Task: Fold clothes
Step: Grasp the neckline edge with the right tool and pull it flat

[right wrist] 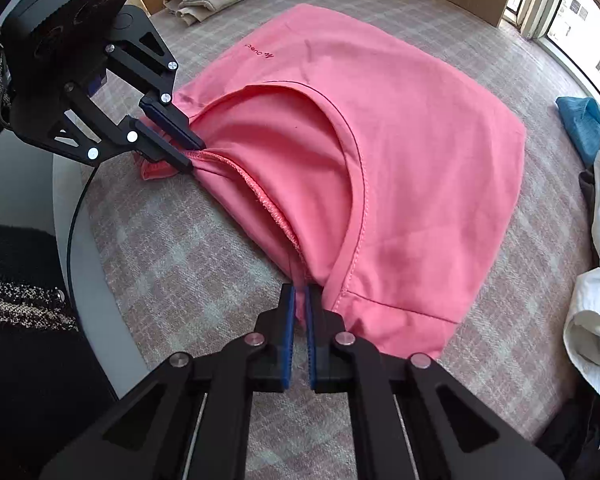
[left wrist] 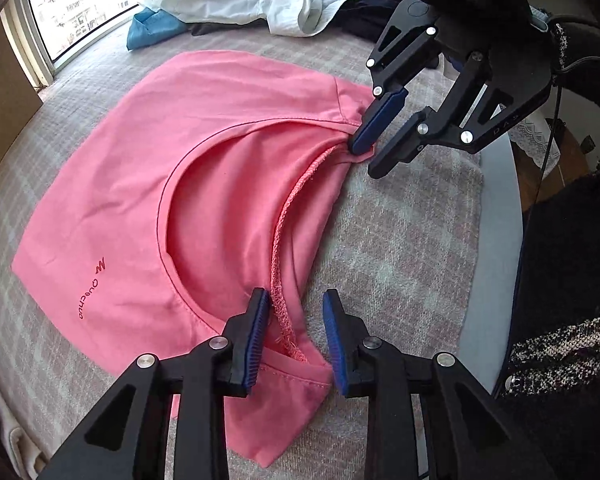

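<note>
Left wrist view: my left gripper has its jaws spread astride the neckline seam of the pink shirt, which lies flat on the checked tabletop. My right gripper pinches the shirt's opposite shoulder, jaws pressed together.

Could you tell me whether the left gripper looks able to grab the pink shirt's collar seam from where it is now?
Probably yes. The left gripper stands open, with the pink shirt and its collar seam lying between its fingers, nothing in between. The right gripper is already shut on the far end of the neckline.
</note>
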The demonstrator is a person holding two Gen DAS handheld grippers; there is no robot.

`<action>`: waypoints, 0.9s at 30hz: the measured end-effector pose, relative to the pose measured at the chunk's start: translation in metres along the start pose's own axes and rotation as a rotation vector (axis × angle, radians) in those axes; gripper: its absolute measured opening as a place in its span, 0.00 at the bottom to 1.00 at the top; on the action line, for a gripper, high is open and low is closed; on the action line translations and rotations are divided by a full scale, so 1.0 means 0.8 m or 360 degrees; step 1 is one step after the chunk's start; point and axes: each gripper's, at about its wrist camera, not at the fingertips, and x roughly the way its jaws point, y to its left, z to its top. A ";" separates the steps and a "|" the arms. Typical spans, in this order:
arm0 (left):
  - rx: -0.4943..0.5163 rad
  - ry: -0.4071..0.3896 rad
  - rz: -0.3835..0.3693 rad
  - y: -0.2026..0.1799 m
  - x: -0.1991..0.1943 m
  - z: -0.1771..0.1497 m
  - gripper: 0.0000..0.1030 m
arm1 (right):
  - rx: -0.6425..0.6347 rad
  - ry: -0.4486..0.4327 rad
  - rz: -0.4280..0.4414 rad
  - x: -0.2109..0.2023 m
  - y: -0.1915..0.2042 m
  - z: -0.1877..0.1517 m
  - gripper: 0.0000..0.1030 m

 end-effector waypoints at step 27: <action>0.0086 0.0084 -0.0114 -0.005 -0.001 -0.008 0.35 | -0.0144 0.0070 -0.0138 -0.001 0.024 -0.004 0.04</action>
